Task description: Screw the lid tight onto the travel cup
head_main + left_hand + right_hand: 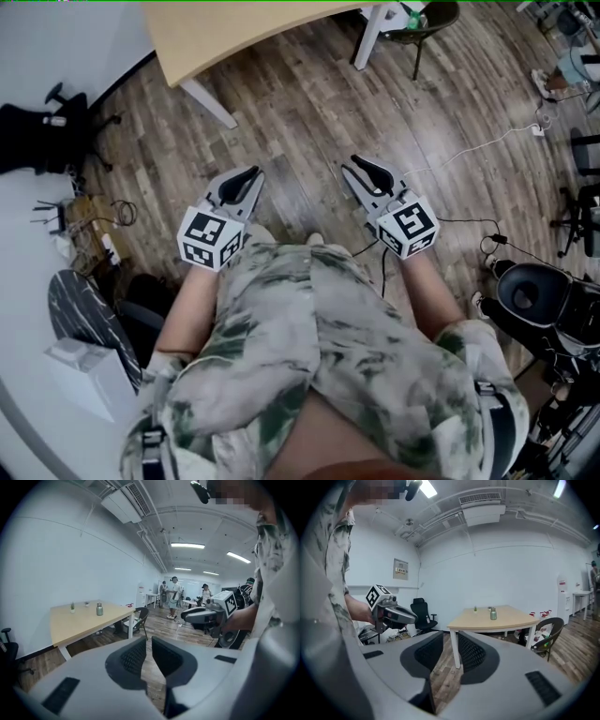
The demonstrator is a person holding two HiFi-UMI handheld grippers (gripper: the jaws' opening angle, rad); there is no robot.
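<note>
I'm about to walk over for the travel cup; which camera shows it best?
The right gripper view: the travel cup stands near mid-frame against the pale wall. The left gripper view shows it small, off left. The head view shows only the table.

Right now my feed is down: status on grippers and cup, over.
Left gripper shut, empty. Right gripper part open, empty. Cup on the table, across the room, untouched. Chair beside the table.

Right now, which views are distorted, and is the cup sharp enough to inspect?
Both gripper views: fisheye, dark rounded corners, bent walls; the travel cup on the table is tiny and soft. Head view: sharper, pale sheen on the floor.
</note>
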